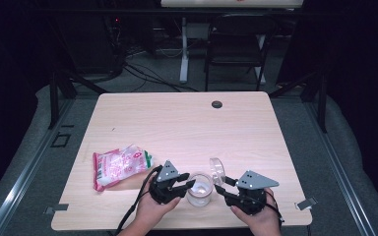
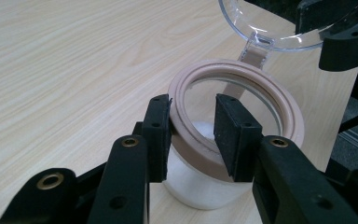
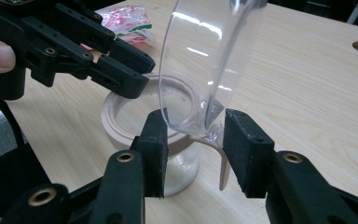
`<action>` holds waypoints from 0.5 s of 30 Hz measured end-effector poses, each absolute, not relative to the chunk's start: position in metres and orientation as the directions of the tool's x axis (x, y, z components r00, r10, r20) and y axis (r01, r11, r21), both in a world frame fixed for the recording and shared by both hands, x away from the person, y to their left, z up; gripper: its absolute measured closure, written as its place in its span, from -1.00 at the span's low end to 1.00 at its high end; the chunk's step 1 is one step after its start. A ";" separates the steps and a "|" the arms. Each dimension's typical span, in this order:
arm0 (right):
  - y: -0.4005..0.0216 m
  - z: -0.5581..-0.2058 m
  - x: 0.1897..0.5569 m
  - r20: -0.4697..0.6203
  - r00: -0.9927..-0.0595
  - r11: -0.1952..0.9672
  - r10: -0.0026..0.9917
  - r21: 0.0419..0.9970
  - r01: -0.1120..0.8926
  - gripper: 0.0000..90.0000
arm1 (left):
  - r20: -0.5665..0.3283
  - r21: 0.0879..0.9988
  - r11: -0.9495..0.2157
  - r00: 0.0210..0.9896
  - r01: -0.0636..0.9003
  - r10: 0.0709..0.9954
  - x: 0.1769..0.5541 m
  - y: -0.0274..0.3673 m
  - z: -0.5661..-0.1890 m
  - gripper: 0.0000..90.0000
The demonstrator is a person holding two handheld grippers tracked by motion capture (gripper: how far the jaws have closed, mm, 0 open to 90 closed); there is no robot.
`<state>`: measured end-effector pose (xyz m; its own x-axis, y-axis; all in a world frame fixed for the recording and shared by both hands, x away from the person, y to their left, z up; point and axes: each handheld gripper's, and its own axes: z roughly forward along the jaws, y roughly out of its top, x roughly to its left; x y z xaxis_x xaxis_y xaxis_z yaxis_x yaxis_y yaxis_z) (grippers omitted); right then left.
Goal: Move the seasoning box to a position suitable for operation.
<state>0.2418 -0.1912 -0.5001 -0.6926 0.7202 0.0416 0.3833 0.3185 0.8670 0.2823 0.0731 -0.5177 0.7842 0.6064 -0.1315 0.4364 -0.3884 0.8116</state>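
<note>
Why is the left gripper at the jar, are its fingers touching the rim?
Touching. In the left gripper view, the left gripper straddles the jar's tan rim: one of its fingers presses the outside of the rim, the other sits inside the mouth.

Pale wooden table (image 1: 187, 123) on grey floor (image 1: 152, 73); black folding chair (image 1: 238, 42) behind; white desk leg (image 1: 183, 49); dark surroundings.

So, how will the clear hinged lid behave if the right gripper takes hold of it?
The lid looks like smooth, glossy clear plastic, so it may slip between the pads. It stands open on a thin strap joined to the jar's tan ring, so it will probably swing rather than lift free. It seems light.
</note>
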 end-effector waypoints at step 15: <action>-0.195 -0.513 0.249 0.066 -0.713 0.352 0.698 0.835 0.422 0.27 | -0.133 0.817 -0.377 0.781 0.435 0.611 0.282 0.073 -0.519 0.49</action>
